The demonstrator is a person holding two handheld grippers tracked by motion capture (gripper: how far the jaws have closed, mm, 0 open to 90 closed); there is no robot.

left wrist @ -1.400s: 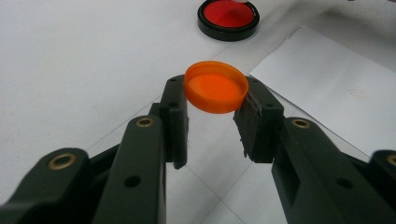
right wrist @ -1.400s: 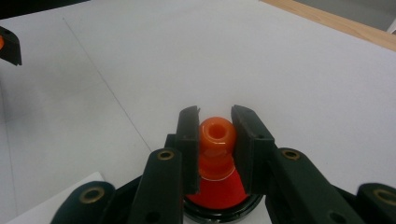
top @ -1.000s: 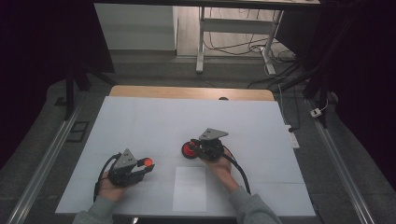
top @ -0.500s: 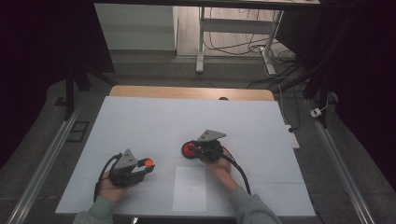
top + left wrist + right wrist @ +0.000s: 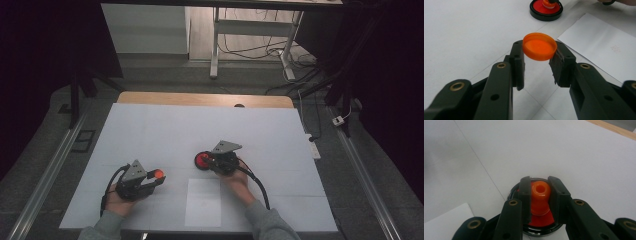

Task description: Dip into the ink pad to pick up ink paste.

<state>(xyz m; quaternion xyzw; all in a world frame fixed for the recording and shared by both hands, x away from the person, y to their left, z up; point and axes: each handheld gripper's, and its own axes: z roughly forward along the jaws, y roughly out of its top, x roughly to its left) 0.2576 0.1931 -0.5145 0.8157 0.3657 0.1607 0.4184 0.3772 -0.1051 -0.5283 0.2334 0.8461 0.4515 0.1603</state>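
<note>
orange cap [image 5: 539,46]: held, tilted | orange stamp [image 5: 539,195]: upright, seemingly on red ink pad [image 5: 550,218]

The high view looks forward and down on the whole white table [image 5: 165,135]. Each gripper view sits close above it, and the left gripper view shares the red ink pad [image 5: 545,9] with the high view.

Orange cap [image 5: 539,46] between my black left gripper [image 5: 537,62] pads, orange stamp [image 5: 540,192] over the black-rimmed red ink pad [image 5: 545,9], plain white paper sheet [image 5: 202,202], white table cover [image 5: 165,130]
</note>
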